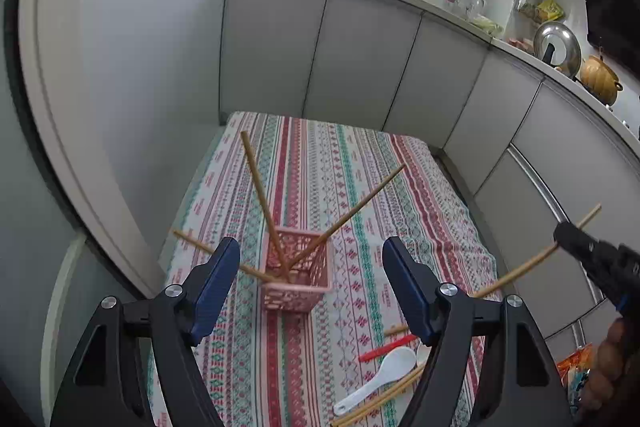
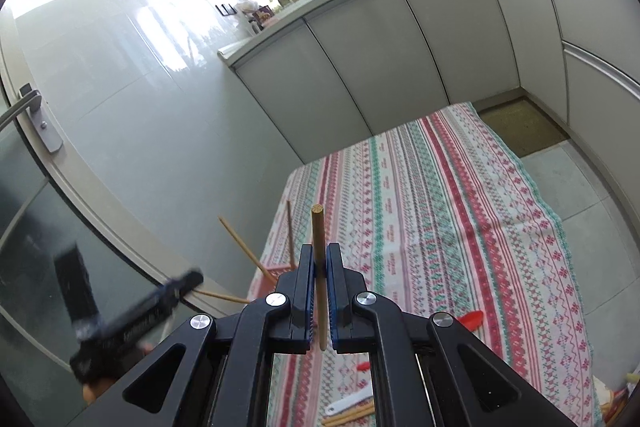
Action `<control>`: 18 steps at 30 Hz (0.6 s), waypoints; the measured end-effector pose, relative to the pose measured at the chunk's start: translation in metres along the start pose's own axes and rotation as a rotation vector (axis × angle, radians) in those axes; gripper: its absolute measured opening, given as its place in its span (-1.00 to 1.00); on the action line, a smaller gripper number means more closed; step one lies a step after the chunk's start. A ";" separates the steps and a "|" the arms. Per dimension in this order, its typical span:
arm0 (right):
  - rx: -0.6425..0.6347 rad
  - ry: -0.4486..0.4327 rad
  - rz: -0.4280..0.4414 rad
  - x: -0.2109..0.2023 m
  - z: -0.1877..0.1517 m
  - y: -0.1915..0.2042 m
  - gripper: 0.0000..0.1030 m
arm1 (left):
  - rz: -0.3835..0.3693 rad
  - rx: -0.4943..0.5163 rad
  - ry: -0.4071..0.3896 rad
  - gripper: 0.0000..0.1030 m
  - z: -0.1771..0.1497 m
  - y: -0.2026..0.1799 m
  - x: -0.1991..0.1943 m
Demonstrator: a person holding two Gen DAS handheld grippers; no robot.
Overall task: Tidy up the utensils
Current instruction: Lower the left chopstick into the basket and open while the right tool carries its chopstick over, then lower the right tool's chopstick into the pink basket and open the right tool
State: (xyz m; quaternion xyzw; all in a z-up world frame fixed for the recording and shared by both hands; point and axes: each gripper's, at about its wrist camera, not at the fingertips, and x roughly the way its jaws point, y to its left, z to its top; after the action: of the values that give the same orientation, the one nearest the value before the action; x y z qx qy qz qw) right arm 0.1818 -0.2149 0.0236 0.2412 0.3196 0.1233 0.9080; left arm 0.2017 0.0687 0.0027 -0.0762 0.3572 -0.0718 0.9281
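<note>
Left gripper (image 1: 312,287) stands wide with nothing between its blue pads; straight ahead of it sits the small pink lattice plastic basket (image 1: 298,281) on the striped, patterned tablecloth (image 1: 360,187), three long wooden chopsticks (image 1: 262,205) already leaning out of it, fanned apart

Right gripper (image 2: 320,267) is clamped narrow on one round wooden chopstick (image 2: 318,247), stick running along the fingers, tip poking out ahead. From this gripper the basket lies forward and to its left, mostly hidden behind the jaws

Step in hand, as I judge it: carrying this chopstick over to the basket. Next move calls for swinging left, tilting the stick more upright, lowering its end into the basket mouth, then letting go

Below the left gripper's right finger: a white plastic rice spoon (image 1: 378,377), a red plastic utensil (image 1: 386,347), more loose chopsticks, near the cloth's front edge

Open cloth beyond the basket; wall close on the left, and the leaning sticks crowd the approach
</note>
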 end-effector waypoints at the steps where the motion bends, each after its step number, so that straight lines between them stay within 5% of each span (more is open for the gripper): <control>1: -0.002 -0.017 0.003 0.001 0.002 0.006 -0.89 | 0.008 -0.008 0.016 0.51 -0.007 0.004 -0.004; 11: -0.062 -0.097 0.033 0.035 0.007 0.055 -0.89 | 0.149 -0.030 0.192 0.52 -0.053 0.048 0.015; 18: -0.089 -0.070 0.013 0.082 -0.003 0.069 -0.89 | 0.131 -0.043 0.255 0.52 -0.056 0.059 0.028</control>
State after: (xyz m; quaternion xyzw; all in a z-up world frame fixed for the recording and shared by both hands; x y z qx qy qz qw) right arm 0.2378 -0.1246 0.0149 0.2068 0.2800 0.1348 0.9277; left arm 0.1892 0.1160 -0.0680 -0.0628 0.4777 -0.0127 0.8762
